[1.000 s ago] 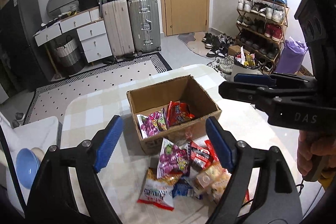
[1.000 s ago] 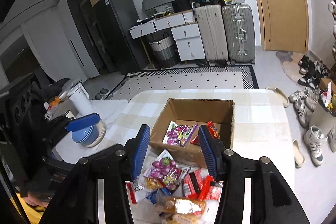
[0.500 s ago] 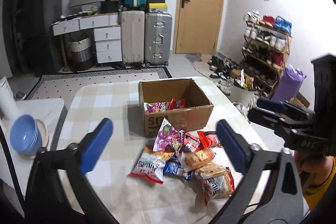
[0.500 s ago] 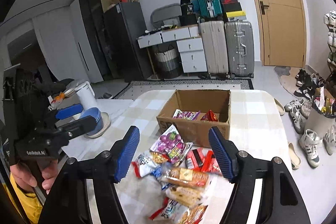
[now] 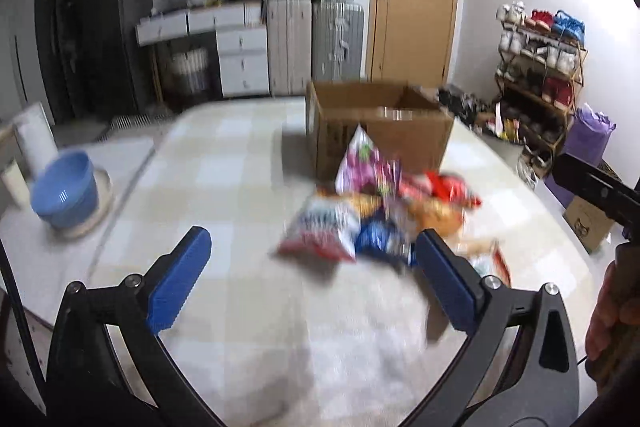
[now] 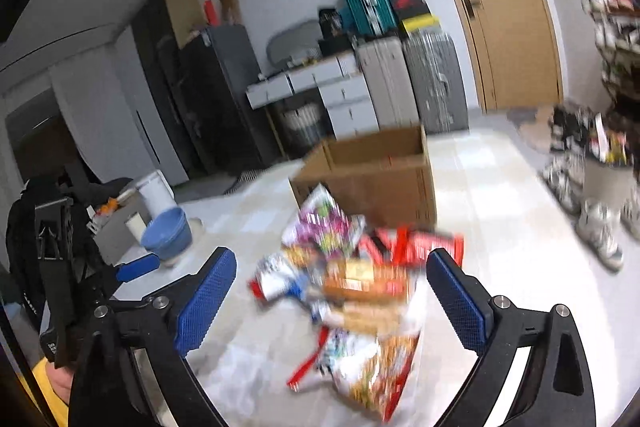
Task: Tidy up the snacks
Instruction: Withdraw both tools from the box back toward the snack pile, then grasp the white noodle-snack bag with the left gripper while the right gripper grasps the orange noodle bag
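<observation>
An open cardboard box (image 5: 380, 129) stands on the checked table (image 5: 224, 163); it also shows in the right wrist view (image 6: 372, 175). A pile of snack packets (image 5: 372, 211) lies in front of it, with a purple packet (image 5: 366, 163) leaning on the box. The same pile (image 6: 352, 279) shows in the right wrist view. My left gripper (image 5: 312, 279) is open and empty, low over the table, short of the pile. My right gripper (image 6: 330, 301) is open and empty, with the pile between its fingers. Both views are blurred.
A blue bowl (image 5: 66, 193) sits on a plate on a white side table at the left, next to a white kettle (image 5: 36, 143). Suitcases (image 5: 316, 43), drawers, a door and a shoe rack (image 5: 536, 79) stand behind the table.
Both grippers have pulled back from the box and dropped lower toward the table. The box's inside is out of sight now. Both stay open.
</observation>
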Action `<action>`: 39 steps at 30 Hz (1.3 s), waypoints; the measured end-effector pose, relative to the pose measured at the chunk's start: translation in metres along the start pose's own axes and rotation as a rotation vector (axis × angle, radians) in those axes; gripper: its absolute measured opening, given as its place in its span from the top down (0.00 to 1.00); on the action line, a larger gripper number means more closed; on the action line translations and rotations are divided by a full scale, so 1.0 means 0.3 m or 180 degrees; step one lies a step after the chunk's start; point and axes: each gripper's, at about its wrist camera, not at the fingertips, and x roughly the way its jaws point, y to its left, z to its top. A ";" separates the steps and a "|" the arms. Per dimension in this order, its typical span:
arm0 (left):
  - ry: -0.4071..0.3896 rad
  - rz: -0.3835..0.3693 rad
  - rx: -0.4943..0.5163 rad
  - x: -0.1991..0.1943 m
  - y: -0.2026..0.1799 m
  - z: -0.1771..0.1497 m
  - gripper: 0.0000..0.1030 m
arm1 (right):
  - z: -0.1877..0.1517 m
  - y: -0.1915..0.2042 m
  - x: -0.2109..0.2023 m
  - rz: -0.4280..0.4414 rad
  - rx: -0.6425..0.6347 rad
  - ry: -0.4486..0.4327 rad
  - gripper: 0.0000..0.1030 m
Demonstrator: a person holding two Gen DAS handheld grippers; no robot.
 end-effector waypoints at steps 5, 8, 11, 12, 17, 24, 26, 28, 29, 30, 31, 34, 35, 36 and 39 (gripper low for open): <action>0.0151 -0.0048 -0.0043 0.083 -0.001 -0.083 0.01 | -0.088 -0.052 0.043 -0.0064 0.0146 0.0217 0.05; 0.0218 -0.0069 -0.0111 0.139 0.009 -0.092 0.01 | -0.115 -0.074 0.058 -0.0082 0.0215 0.0277 0.05; 0.0220 -0.0038 -0.0114 0.167 0.019 -0.078 0.01 | -0.123 -0.092 0.061 -0.0070 0.0300 0.0296 0.05; 0.0210 -0.0017 -0.0113 0.172 0.023 -0.077 0.01 | -0.126 -0.097 0.065 -0.0070 0.0327 0.0307 0.05; 0.0250 -0.0023 -0.0150 0.232 0.056 -0.012 0.01 | -0.136 -0.099 0.080 -0.0063 0.0335 0.0354 0.05; 0.0377 -0.0132 0.0013 0.391 0.059 0.098 0.01 | -0.138 -0.105 0.106 -0.0016 0.0346 0.0411 0.05; 0.0499 -0.0229 0.0036 0.459 0.065 0.108 0.01 | -0.139 -0.110 0.110 -0.0010 0.0349 0.0434 0.05; 0.0636 -0.0375 0.0065 0.524 0.058 0.117 0.01 | -0.142 -0.118 0.116 -0.0009 0.0368 0.0444 0.05; 0.0675 -0.0421 0.0059 0.548 0.057 0.118 0.01 | -0.144 -0.124 0.118 -0.0009 0.0383 0.0448 0.05; 0.0763 -0.0482 0.0039 0.582 0.056 0.119 0.01 | -0.144 -0.130 0.123 -0.0010 0.0402 0.0459 0.05; 0.0836 -0.0529 -0.0004 0.613 0.058 0.119 0.01 | -0.146 -0.135 0.129 -0.0007 0.0423 0.0471 0.05; 0.1007 -0.0615 -0.0067 0.686 0.057 0.112 0.02 | -0.151 -0.149 0.146 -0.0006 0.0454 0.0509 0.05; 0.1037 -0.0594 -0.0053 0.702 0.054 0.106 0.02 | -0.153 -0.152 0.151 -0.0004 0.0458 0.0524 0.05; 0.1074 -0.0598 -0.0043 0.720 0.050 0.103 0.02 | -0.155 -0.154 0.155 -0.0004 0.0461 0.0537 0.05; 0.1070 -0.0661 -0.0103 0.746 0.048 0.093 0.05 | -0.162 -0.162 0.169 -0.0010 0.0463 0.0582 0.05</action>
